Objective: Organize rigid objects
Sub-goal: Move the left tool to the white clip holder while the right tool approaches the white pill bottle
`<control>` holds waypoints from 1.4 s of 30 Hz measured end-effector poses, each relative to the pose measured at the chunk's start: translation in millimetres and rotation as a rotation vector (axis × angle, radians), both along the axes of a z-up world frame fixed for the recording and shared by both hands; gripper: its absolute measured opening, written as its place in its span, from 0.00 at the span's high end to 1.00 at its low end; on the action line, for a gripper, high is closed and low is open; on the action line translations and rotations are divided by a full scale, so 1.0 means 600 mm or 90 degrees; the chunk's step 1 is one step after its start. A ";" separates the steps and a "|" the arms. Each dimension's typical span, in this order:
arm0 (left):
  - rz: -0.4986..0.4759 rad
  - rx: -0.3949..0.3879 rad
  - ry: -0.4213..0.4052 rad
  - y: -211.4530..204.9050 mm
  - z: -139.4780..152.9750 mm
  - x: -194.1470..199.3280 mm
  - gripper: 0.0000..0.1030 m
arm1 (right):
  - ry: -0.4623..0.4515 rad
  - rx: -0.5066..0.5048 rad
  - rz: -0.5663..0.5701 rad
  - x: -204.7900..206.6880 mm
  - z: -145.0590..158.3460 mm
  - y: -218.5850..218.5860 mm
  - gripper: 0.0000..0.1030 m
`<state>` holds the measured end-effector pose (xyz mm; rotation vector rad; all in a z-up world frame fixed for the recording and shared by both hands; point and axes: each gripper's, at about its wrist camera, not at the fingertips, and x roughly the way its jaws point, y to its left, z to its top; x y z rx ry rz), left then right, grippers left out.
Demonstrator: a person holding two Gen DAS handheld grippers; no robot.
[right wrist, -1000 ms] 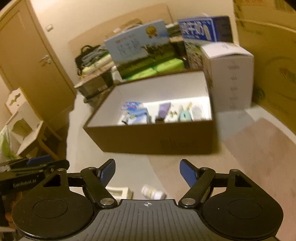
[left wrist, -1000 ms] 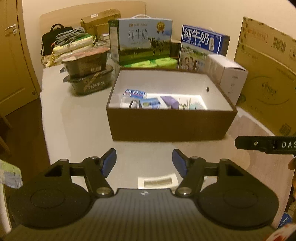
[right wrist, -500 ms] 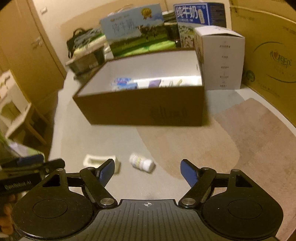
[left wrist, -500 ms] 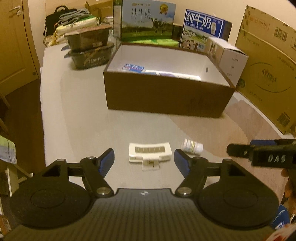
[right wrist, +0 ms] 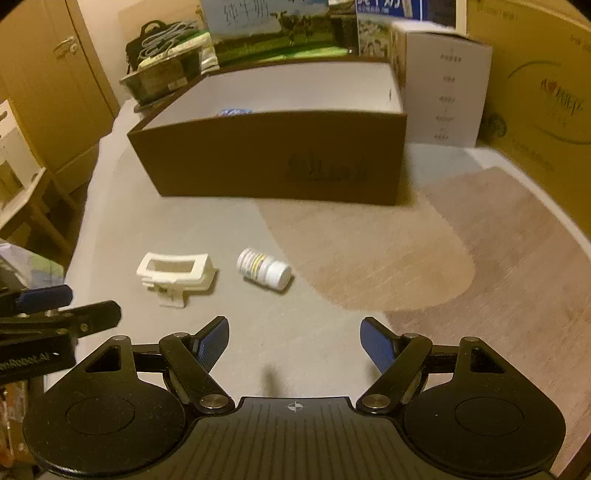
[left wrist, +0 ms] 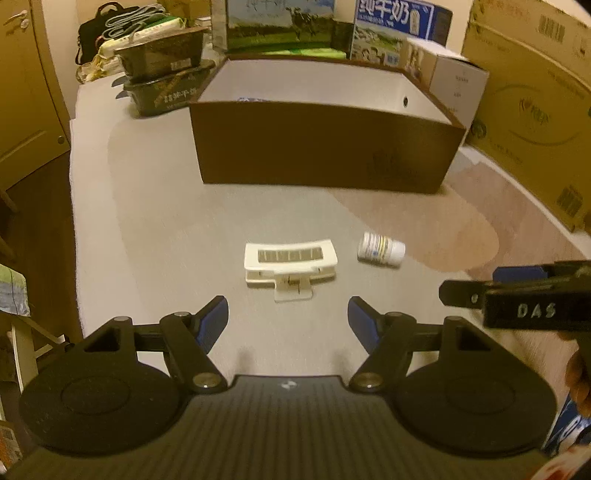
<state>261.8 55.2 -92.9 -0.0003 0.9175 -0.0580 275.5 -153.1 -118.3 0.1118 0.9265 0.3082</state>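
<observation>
A white plastic clip-like holder [left wrist: 290, 263] lies on the table just ahead of my left gripper [left wrist: 288, 319], which is open and empty. A small white pill bottle [left wrist: 381, 249] lies on its side to the holder's right. In the right wrist view the holder [right wrist: 176, 270] sits front left and the bottle [right wrist: 263, 268] lies ahead of my right gripper [right wrist: 294, 339], also open and empty. An open brown box [left wrist: 325, 146] stands behind them; a blue packet [right wrist: 233, 111] shows inside it.
Milk cartons [left wrist: 400, 29], a white box [left wrist: 456, 83] and a large cardboard carton [left wrist: 532, 107] stand behind and right of the brown box. Stacked dark trays [left wrist: 166, 81] sit back left. The table edge [left wrist: 74, 236] drops off at left. A wooden door [right wrist: 51, 74] stands far left.
Both grippers have pulled back and lowered from the brown box toward the table's near part. The holder and bottle have come into fuller view ahead of the fingers.
</observation>
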 end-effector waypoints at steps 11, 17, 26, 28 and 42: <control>-0.003 0.005 0.028 0.001 -0.035 0.002 0.33 | 0.035 0.020 0.009 0.002 -0.030 -0.002 0.24; -0.021 0.008 0.010 0.005 -0.045 0.012 0.32 | 0.027 -0.009 0.025 0.011 -0.036 0.007 0.24; -0.036 0.011 -0.007 0.009 -0.063 0.049 0.32 | -0.001 -0.010 0.031 0.039 -0.048 0.020 0.24; -0.039 0.014 -0.009 0.009 -0.069 0.057 0.32 | 0.000 -0.010 0.032 0.047 -0.053 0.022 0.24; -0.088 0.029 -0.025 0.013 -0.103 0.105 0.28 | -0.017 -0.016 0.039 0.087 -0.073 0.017 0.24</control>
